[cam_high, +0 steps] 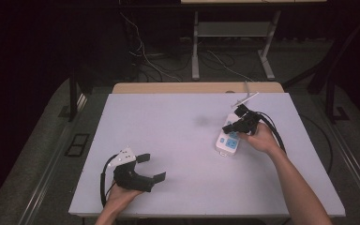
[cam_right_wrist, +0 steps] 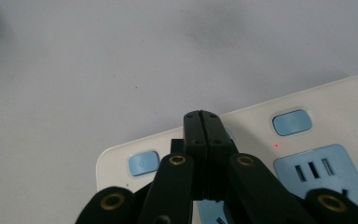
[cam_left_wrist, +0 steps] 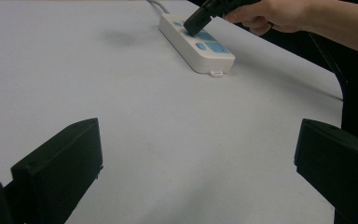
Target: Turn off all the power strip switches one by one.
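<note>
A white power strip (cam_high: pixel 227 143) with blue sockets and blue switch buttons lies on the right part of the pale table (cam_high: pixel 168 131). My right gripper (cam_high: pixel 229 127) is shut, with nothing between its jaws. Its tips point down at the strip's top. In the right gripper view the closed tips (cam_right_wrist: pixel 203 116) cover the spot between two blue buttons (cam_right_wrist: pixel 292 122) on the strip (cam_right_wrist: pixel 256 121), and a small red light (cam_right_wrist: pixel 276 145) glows beside them. My left gripper (cam_high: pixel 151 168) rests open near the front left. From it, the strip (cam_left_wrist: pixel 200 44) and the right gripper (cam_left_wrist: pixel 193 25) show far ahead.
The strip's white cable (cam_high: pixel 243 98) runs off the far table edge by a wooden board (cam_high: pixel 197 87). Beyond it are desk legs (cam_high: pixel 195 47) and loose floor cables (cam_high: pixel 145 61). In the left gripper view the table's right edge (cam_left_wrist: pixel 340 93) drops to dark floor.
</note>
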